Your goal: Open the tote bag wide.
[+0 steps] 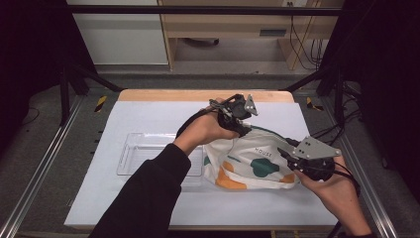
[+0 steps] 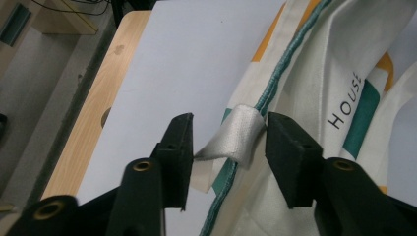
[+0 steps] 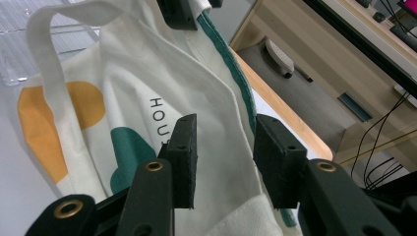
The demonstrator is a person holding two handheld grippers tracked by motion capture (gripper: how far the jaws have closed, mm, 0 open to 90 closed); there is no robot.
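A white tote bag [image 1: 252, 163] with green and orange shapes lies on the white counter [image 1: 148, 208], just beside a clear plastic tray [image 1: 133, 153]. The left gripper [image 2: 228, 142] has its fingers half open around the bag's folded tab, not pressing it. The right gripper [image 3: 223, 157] straddles the bag's green-piped edge, fingers likewise apart.

Bag [image 1: 252, 166] is lying on the sheet [image 1: 148, 114], just right of the tray [image 1: 136, 153], partly overlapping its right end. Left gripper [image 1: 236, 115] is positioned at the bag's far edge, right gripper [image 1: 292, 154] at its right end.
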